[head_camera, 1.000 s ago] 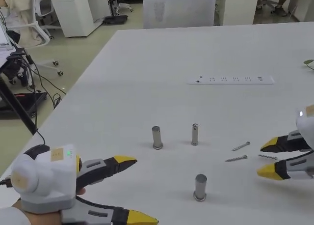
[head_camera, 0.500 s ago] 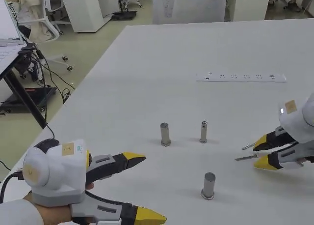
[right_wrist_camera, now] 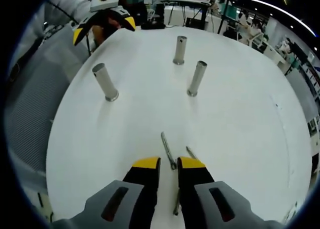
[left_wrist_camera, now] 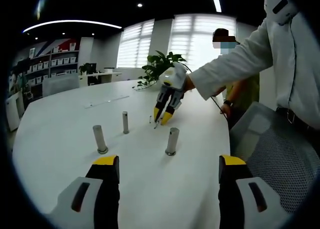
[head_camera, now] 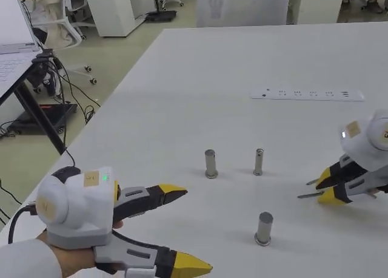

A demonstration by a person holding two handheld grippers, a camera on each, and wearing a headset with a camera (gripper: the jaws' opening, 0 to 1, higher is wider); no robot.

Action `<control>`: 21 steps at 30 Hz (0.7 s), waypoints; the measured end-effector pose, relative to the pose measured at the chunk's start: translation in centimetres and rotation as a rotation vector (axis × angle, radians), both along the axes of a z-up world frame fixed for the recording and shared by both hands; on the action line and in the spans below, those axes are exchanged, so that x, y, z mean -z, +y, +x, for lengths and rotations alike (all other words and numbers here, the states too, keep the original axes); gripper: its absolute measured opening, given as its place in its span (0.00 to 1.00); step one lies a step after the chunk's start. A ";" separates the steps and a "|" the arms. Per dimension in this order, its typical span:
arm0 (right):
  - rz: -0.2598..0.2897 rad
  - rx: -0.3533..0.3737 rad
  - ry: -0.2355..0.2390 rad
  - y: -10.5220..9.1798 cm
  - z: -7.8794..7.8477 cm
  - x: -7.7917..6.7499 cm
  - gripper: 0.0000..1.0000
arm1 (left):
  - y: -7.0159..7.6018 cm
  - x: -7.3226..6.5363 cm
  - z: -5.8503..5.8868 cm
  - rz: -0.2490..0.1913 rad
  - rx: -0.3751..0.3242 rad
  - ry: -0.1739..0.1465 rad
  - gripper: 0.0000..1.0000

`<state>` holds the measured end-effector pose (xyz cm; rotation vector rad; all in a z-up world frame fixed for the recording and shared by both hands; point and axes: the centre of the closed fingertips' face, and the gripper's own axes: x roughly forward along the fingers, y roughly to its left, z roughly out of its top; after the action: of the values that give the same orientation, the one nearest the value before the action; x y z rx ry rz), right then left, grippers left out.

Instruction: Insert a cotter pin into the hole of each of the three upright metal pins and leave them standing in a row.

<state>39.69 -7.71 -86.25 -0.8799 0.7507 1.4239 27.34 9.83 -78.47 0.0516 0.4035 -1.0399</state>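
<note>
White power strip point(head_camera: 307, 94) behind metal pins point(head_camera: 210, 164) — cotter pins point(right_wrist_camera: 168, 150) at right claw point(head_camera: 321, 190)

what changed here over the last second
The right gripper moved in over the loose pins lying on the table, and its jaws narrowed around one cotter pin; whether it grips the pin yet is unclear. The left gripper stayed open and waiting, and the three metal pins stayed upright, untouched.
</note>
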 end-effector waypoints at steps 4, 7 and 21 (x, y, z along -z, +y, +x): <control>-0.001 -0.009 0.010 0.1 -0.2 -0.1 0.14 | 0.1 0.1 -0.1 0.002 -0.002 0.001 0.81; 0.000 -0.010 0.020 0.1 -0.2 0.0 0.13 | 0.1 0.1 0.0 0.003 -0.002 0.001 0.81; -0.017 -0.014 0.016 -0.1 -0.6 0.0 0.06 | 0.1 0.1 0.0 0.002 -0.002 -0.001 0.80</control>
<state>39.12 -7.79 -86.27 -0.8897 0.7705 1.4403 27.29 9.93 -78.52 0.0538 0.4041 -1.0375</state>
